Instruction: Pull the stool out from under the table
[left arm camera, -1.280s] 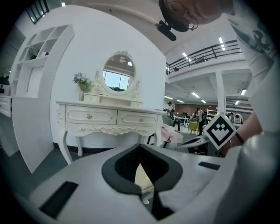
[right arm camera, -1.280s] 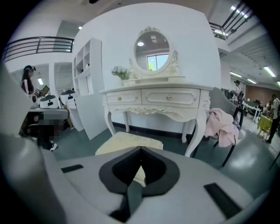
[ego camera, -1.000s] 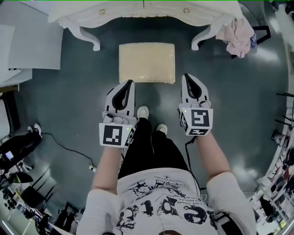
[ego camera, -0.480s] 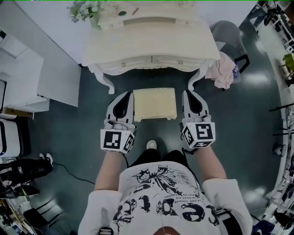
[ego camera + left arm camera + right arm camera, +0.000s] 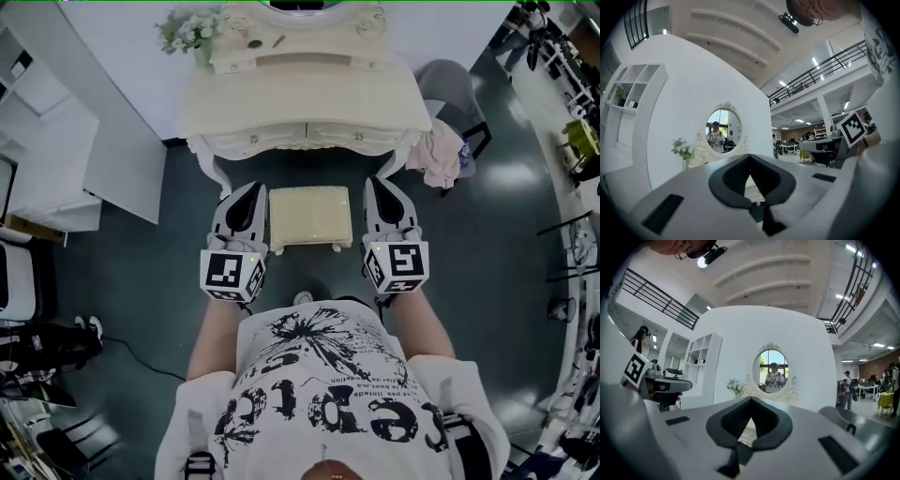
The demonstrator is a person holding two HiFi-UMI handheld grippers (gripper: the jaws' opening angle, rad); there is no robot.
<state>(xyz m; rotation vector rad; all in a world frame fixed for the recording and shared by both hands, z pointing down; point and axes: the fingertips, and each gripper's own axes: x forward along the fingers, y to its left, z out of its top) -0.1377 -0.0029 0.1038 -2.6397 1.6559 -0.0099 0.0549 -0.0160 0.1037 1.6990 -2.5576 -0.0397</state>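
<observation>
The stool [image 5: 309, 217] has a cream cushion and short white legs. It stands on the dark floor just in front of the white dressing table [image 5: 305, 108], its far edge near the table's front rail. In the head view my left gripper [image 5: 251, 190] is at the stool's left side and my right gripper [image 5: 377, 184] at its right side, both held in the air and touching nothing. Both point toward the table. Seen from their own cameras, the left gripper [image 5: 750, 156] and the right gripper [image 5: 751, 400] each have their tips together with nothing between them.
An oval mirror [image 5: 773, 367] and a vase of flowers [image 5: 192, 33] stand on the table. A grey chair with pink cloth [image 5: 442, 150] stands at the table's right, a white shelf unit [image 5: 56, 159] at its left. My shoe [image 5: 302, 298] is on the floor behind the stool.
The head view has swung up toward the table, whose top and mirror now show. Both grippers have shifted from in front of the stool to either side of it. The stool stays put.
</observation>
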